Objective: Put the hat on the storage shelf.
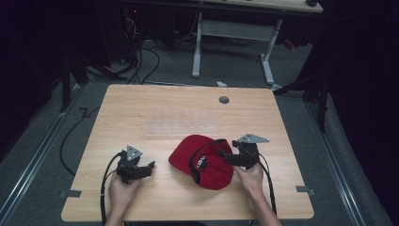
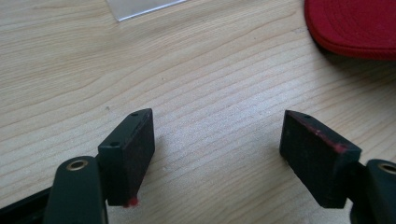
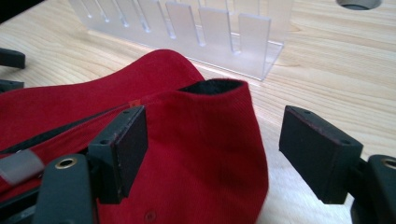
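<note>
left gripper (image 2: 217, 154) jaws apart, nothing between | bare table (image 2: 187, 70) | red cap (image 2: 355, 25) top right

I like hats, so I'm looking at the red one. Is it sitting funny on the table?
Yes. The red cap lies upside down on the table, its dark inside facing up and its back edge folded over. The right tool is open beside that fold, not pinching it.
</note>
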